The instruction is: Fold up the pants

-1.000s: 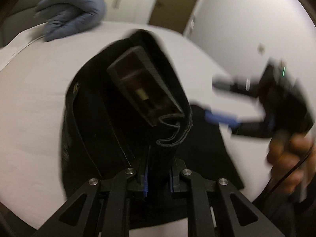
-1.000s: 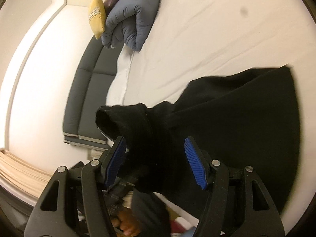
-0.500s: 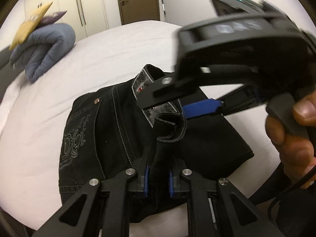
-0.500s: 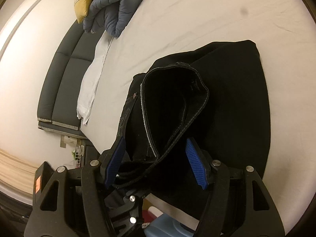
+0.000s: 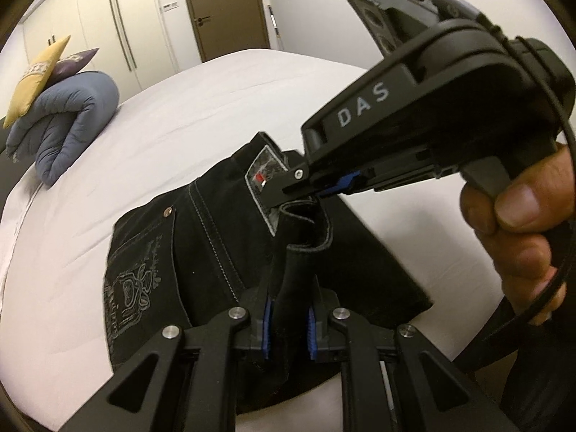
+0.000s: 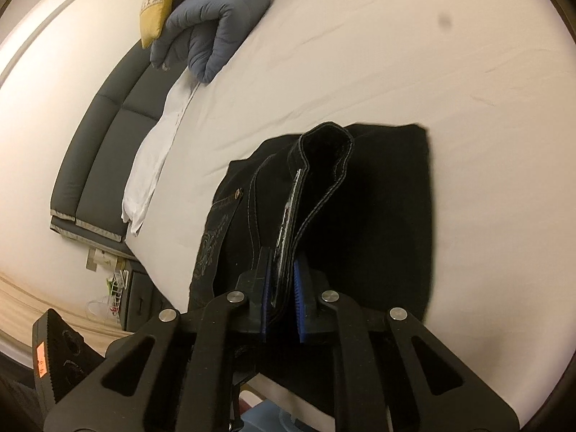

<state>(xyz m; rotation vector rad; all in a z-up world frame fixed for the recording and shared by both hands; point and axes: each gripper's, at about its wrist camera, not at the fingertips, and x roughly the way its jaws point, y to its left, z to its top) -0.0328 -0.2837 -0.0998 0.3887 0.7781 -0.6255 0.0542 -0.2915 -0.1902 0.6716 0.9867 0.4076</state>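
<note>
Two hand-held grippers clamped on one pair of black pants (image 5: 201,252), at the near edge of a white bed (image 5: 180,115). Left hand-held gripper (image 5: 289,320) closed on a raised fold of waistband, blue pads pressed against the cloth on both sides, hem curling up just ahead of the fingertips. Right hand-held gripper (image 6: 282,289) likewise closed, pinching the waistband where a grey label stands on edge between its blue pads. Seen from the left wrist, right hand-held gripper reaching in from the right, tip touching the waistband just beyond the left one's hold, gripped by a bare hand (image 5: 518,237) with a cable looping down past it.

Rest of the pants flat on the sheet ahead of and below both tools: embroidered back pocket and rivet off to the left, plain black panel spread to the right with a straight far edge and a squared corner. Near edge of the cloth close to the mattress edge, directly under the left gripper's arms.

Wide bare sheet beyond the pants and to both sides. Far off to the left, a rolled blue duvet (image 5: 68,122) with a yellow cushion (image 5: 36,75) and a purple one on top, well apart from the pants. Dark headboard (image 6: 104,144) past the left side of the bed; wardrobe doors and a brown door (image 5: 223,7) beyond the far end.
</note>
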